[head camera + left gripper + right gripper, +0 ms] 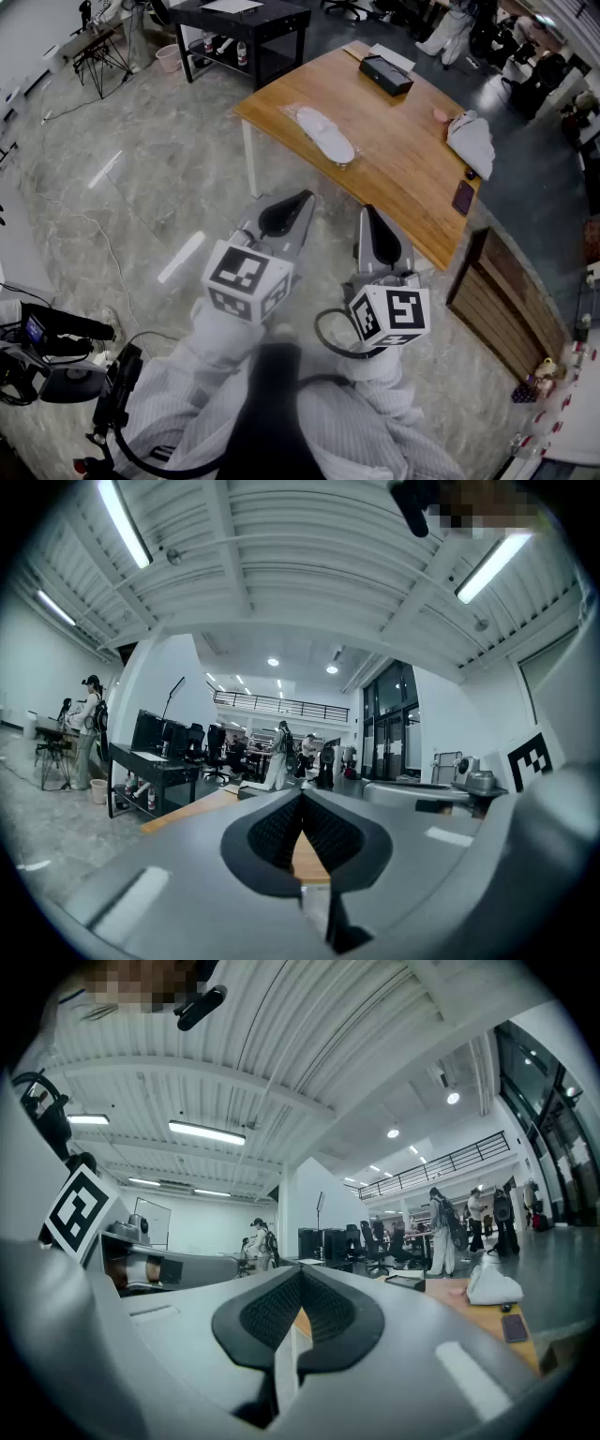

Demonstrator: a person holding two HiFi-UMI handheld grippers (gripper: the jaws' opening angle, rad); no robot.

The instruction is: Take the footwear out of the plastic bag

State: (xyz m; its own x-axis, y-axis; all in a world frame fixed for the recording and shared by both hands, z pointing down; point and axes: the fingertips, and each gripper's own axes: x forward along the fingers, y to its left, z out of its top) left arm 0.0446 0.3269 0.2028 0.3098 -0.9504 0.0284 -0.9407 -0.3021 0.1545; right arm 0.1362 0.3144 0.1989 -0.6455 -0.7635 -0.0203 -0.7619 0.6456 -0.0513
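Note:
A pale slipper inside a clear plastic bag [324, 134] lies on the wooden table [403, 178], near its left corner. Both grippers hang over the floor, short of the table's near edge and apart from the bag. My left gripper [305, 199] points toward the table with its jaws shut and nothing between them. My right gripper [367, 212] stands beside it, also shut and empty. In the left gripper view the pads [281, 832] meet along a closed line. The right gripper view shows the same closed line between the right gripper's pads [273, 1310].
On the table lie a black box [386, 74], a crumpled white cloth [472, 141], a small pink item [441, 114] and a dark flat case [463, 197]. A black desk [242, 28] stands behind it. A wooden crate [502, 291] sits at right, camera gear [47, 342] at lower left.

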